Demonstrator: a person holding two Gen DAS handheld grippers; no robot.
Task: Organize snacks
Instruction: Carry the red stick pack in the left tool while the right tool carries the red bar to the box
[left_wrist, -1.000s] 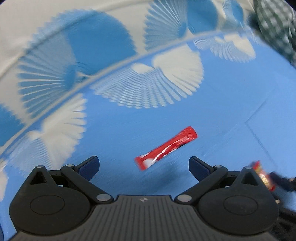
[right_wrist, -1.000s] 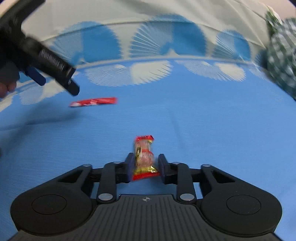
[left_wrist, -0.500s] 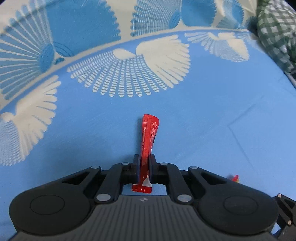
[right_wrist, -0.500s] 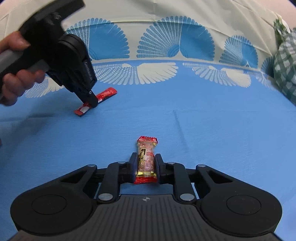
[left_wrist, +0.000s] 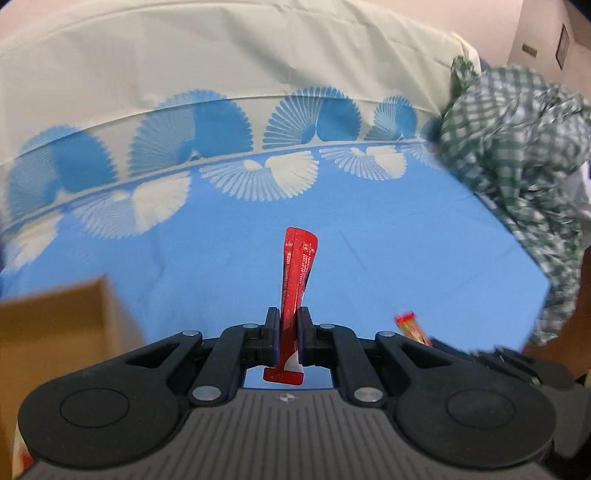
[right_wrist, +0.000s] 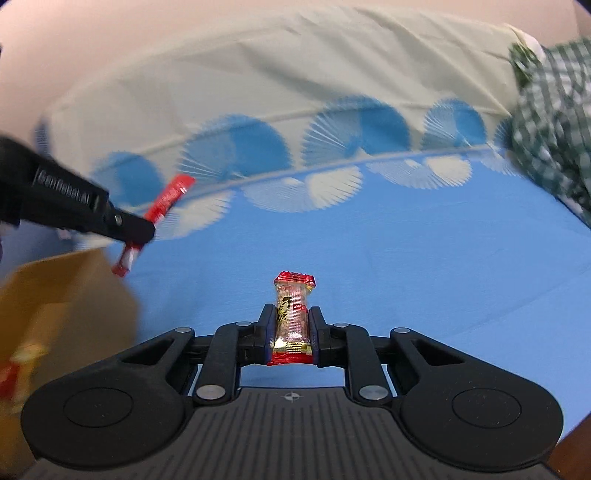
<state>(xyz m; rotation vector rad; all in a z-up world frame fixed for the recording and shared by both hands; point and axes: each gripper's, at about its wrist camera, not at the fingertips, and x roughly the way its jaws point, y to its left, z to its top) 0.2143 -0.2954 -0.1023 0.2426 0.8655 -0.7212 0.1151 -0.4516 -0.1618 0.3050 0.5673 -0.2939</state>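
Left gripper (left_wrist: 287, 325): jaws clamped on the long, thin red foil stick packet (left_wrist: 297, 273), which stands up between the fingers, clear of the blue cloth with white fan shapes (left_wrist: 406, 258).
Right gripper (right_wrist: 293, 330): jaws pinched on the short clear-and-red wrapped snack bar (right_wrist: 293, 314), also lifted off the cloth.
Destination: a brown cardboard box (right_wrist: 62, 295) sits at the left edge of the cloth; the right wrist view shows the left gripper and its stick packet near the box's far corner.
Box contents: blurred red-and-yellow wrappers (right_wrist: 18, 365) seem to lie inside already.
Done: both snacks are picked up; no loose snack shows on the cloth.
Left: carry both over the box opening and release them, probably the stick packet first.
Clutter: a crumpled green checked cloth (left_wrist: 517, 147) lies at the right, well apart from the box.
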